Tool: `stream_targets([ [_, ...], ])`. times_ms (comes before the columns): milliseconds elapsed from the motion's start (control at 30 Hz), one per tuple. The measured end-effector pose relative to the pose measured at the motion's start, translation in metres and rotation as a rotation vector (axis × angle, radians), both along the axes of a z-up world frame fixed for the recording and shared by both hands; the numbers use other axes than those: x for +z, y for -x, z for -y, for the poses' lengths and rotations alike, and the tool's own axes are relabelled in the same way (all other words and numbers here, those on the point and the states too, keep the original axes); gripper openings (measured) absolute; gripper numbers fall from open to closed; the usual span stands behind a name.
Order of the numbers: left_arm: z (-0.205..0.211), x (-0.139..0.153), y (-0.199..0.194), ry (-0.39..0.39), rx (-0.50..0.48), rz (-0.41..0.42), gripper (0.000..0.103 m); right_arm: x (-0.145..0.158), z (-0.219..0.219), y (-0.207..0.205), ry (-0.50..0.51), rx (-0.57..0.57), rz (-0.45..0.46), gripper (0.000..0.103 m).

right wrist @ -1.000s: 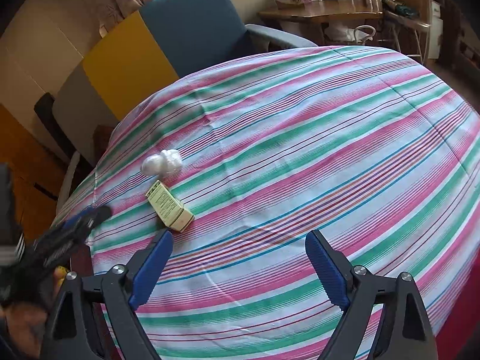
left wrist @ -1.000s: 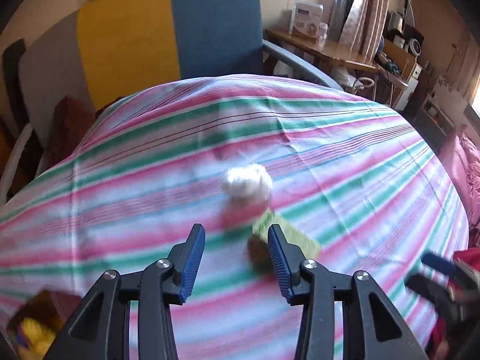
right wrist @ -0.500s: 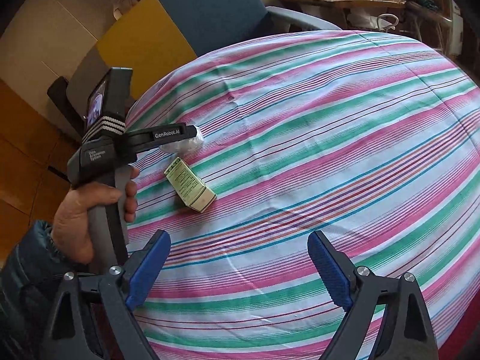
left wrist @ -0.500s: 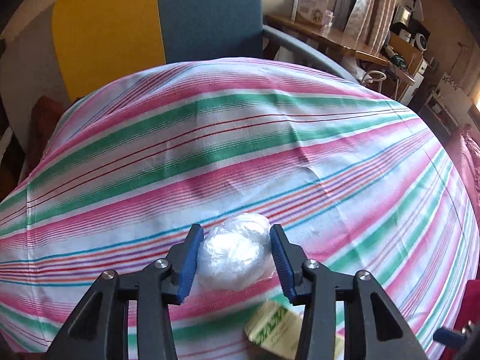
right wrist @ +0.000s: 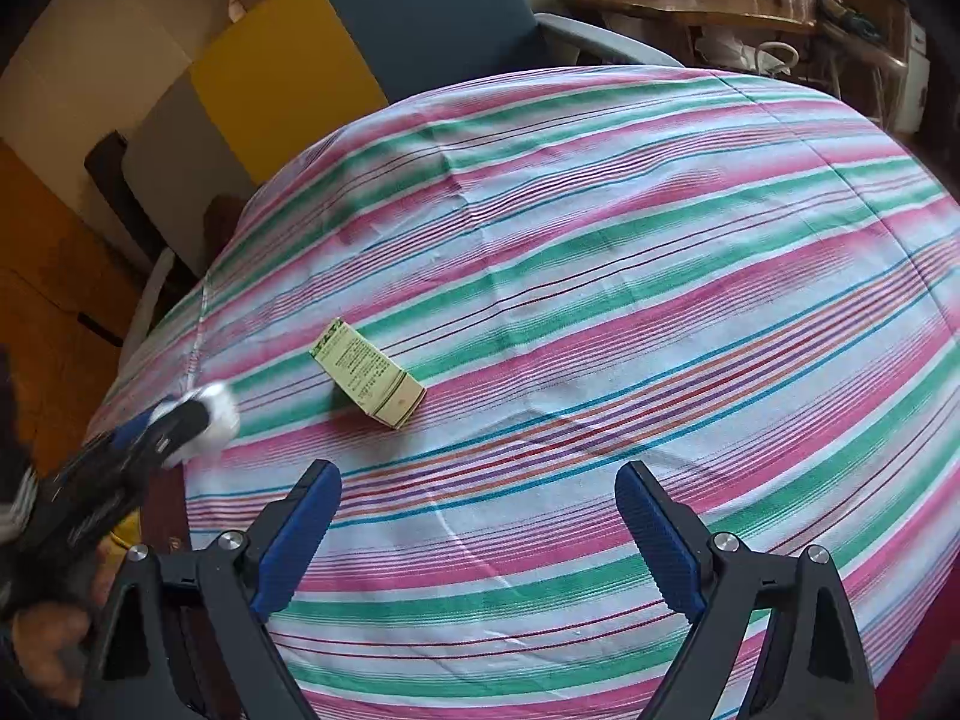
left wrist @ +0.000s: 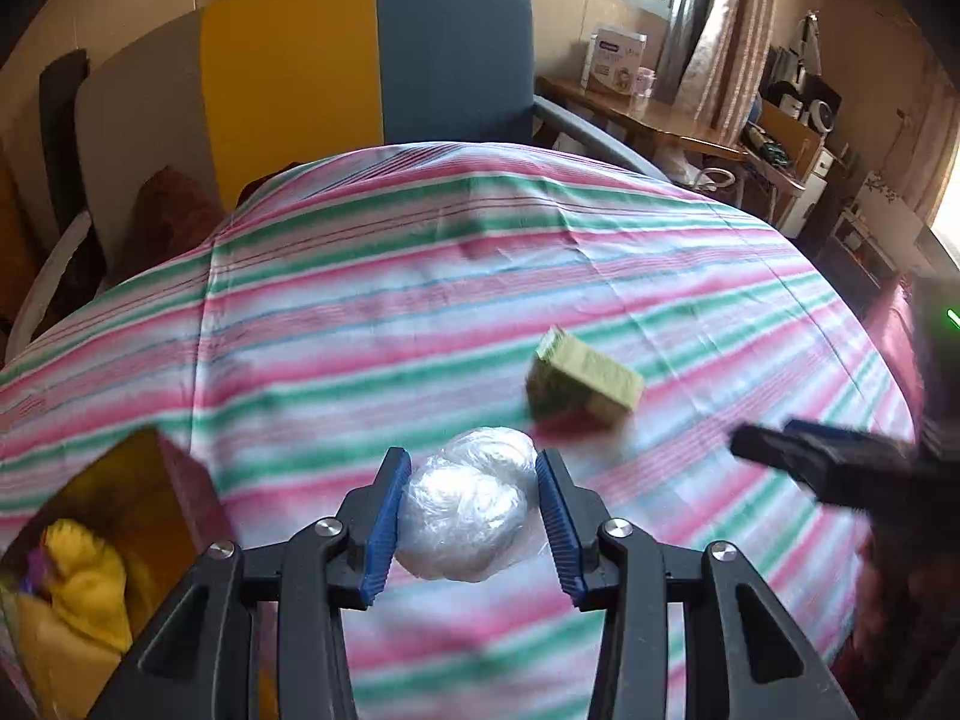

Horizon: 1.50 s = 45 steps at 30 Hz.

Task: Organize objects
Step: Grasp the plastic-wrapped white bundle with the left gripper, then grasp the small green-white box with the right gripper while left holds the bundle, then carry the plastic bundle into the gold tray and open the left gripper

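Observation:
My left gripper [left wrist: 474, 516] is shut on a crumpled white plastic ball [left wrist: 471, 510] and holds it above the striped tablecloth [left wrist: 420, 312], near the table's left edge. The left gripper also shows blurred in the right wrist view [right wrist: 180, 420], with the white ball [right wrist: 222, 414] in it. A small yellow-green box [right wrist: 367, 373] lies on its side on the cloth; it also shows in the left wrist view [left wrist: 582, 384], just beyond the ball. My right gripper [right wrist: 477, 516] is open and empty, over the cloth short of the box.
A brown open box [left wrist: 102, 540] with yellow things inside stands beside the table at lower left. A blue, yellow and grey chair back [left wrist: 336, 60] rises behind the table. A wooden desk [right wrist: 690, 0] with clutter stands at the back right.
My left gripper has closed on the white ball, lifted it and carried it left and back, away from the yellow-green box. The right gripper has stayed open, shifting slightly.

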<state>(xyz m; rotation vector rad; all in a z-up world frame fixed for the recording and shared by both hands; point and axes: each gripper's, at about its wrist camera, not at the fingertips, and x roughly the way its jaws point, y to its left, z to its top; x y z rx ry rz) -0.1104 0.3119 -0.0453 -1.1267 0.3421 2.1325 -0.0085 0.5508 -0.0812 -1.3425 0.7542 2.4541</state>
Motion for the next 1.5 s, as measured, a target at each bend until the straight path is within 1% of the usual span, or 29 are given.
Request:
stream_targets([
  [67, 0.015, 0.003, -0.017, -0.008, -0.010, -0.006, 0.043, -0.002, 0.007, 0.004, -0.024, 0.029, 0.012, 0.093],
  [167, 0.041, 0.008, -0.039, -0.055, -0.022, 0.024, 0.043, -0.007, 0.024, 0.013, -0.063, 0.110, 0.046, 0.093],
  [267, 0.064, 0.013, -0.056, -0.094, -0.016, 0.033, 0.043, -0.006, 0.049, 0.027, -0.176, 0.218, 0.059, 0.093],
  [333, 0.078, 0.016, -0.064, -0.114, -0.011, 0.036, 0.043, -0.006, 0.058, 0.041, -0.222, 0.277, 0.064, 0.093],
  [400, 0.090, 0.017, -0.070, -0.123, -0.004, 0.034, 0.043, -0.008, 0.059, 0.060, -0.264, 0.289, 0.075, 0.093],
  [500, 0.111, 0.020, -0.074, -0.144, 0.024, 0.042, 0.043, -0.014, 0.056, 0.094, -0.338, 0.274, 0.105, 0.093],
  [567, 0.126, 0.021, -0.074, -0.144, 0.053, 0.039, 0.043, -0.021, 0.053, 0.112, -0.341, 0.284, 0.131, 0.092],
  [600, 0.134, 0.020, -0.073, -0.145, 0.073, 0.042, 0.043, -0.027, 0.052, 0.119, -0.344, 0.281, 0.148, 0.089],
  [667, 0.147, 0.018, -0.071, -0.144, 0.110, 0.045, 0.043, -0.036, 0.052, 0.127, -0.320, 0.291, 0.166, 0.072],
  [700, 0.155, 0.016, -0.069, -0.145, 0.134, 0.048, 0.043, -0.041, 0.054, 0.128, -0.304, 0.312, 0.174, 0.042],
  [733, 0.160, 0.015, -0.068, -0.145, 0.151, 0.049, 0.043, -0.045, 0.058, 0.127, -0.298, 0.331, 0.185, 0.030],
  [767, 0.165, 0.014, -0.067, -0.146, 0.168, 0.048, 0.043, -0.043, 0.062, 0.122, -0.317, 0.337, 0.169, 0.030],
  [800, 0.170, 0.012, -0.066, -0.143, 0.182, 0.044, 0.043, -0.043, 0.067, 0.116, -0.329, 0.357, 0.174, 0.030],
  [933, 0.184, 0.011, -0.065, -0.149, 0.231, 0.030, 0.043, -0.042, 0.086, 0.086, -0.334, 0.438, 0.183, 0.030],
  [1033, 0.192, 0.015, -0.069, -0.143, 0.270, -0.004, 0.043, -0.041, 0.092, 0.063, -0.248, 0.462, 0.192, 0.030],
  [1067, 0.195, 0.017, -0.071, -0.138, 0.289, -0.019, 0.043, -0.041, 0.096, 0.056, -0.238, 0.473, 0.192, 0.030],
  [1133, 0.199, 0.021, -0.076, -0.109, 0.327, -0.078, 0.043, -0.042, 0.104, 0.046, -0.254, 0.499, 0.180, 0.030],
  [1200, 0.205, 0.024, -0.080, -0.112, 0.346, -0.098, 0.043, -0.043, 0.106, 0.043, -0.275, 0.500, 0.170, 0.030],
  [1300, 0.216, 0.025, -0.084, -0.107, 0.368, -0.107, 0.043, -0.043, 0.100, 0.046, -0.251, 0.482, 0.158, 0.030],
  [1433, 0.228, 0.023, -0.090, -0.101, 0.395, -0.109, 0.043, -0.045, 0.109, 0.043, -0.289, 0.495, 0.148, 0.030],
  [1500, 0.232, 0.022, -0.092, -0.102, 0.401, -0.110, 0.043, -0.045, 0.109, 0.043, -0.287, 0.498, 0.142, 0.030],
])
